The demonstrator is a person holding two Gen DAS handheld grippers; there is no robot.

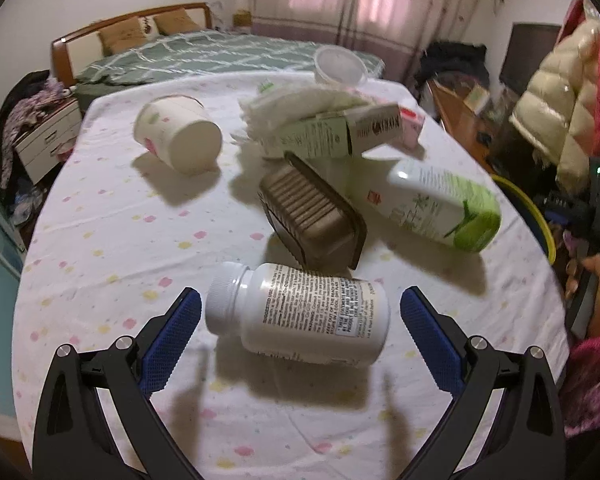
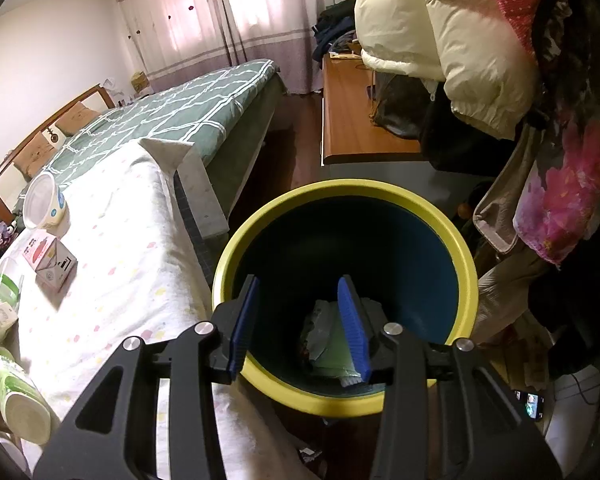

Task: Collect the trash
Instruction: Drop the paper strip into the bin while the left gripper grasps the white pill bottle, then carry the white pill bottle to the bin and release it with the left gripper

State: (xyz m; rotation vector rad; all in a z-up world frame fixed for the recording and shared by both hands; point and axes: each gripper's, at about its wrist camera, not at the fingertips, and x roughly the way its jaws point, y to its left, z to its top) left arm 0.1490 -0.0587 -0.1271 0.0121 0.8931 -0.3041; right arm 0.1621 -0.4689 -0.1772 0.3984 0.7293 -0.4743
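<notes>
A white pill bottle (image 1: 296,312) lies on its side on the spotted tablecloth (image 1: 100,240). My left gripper (image 1: 300,296) is open, with one blue pad on each side of the bottle and neither touching it. Behind it lie a brown ridged tray (image 1: 316,216), a green-and-white bottle (image 1: 444,204), a paper cup (image 1: 180,136) on its side, cartons (image 1: 340,132) and crumpled tissue (image 1: 300,104). My right gripper (image 2: 299,282) hangs open and empty over a yellow-rimmed bin (image 2: 380,196). A greenish tube and wrappers (image 2: 328,340) lie at the bin's bottom.
A clear plastic tub (image 1: 338,66) stands at the table's far edge. The bin stands close against the table's right side (image 2: 188,280). A bed (image 2: 172,116), a wooden desk (image 2: 356,120) and hanging coats (image 2: 460,40) surround the spot. A person's hand (image 1: 592,276) shows at the right.
</notes>
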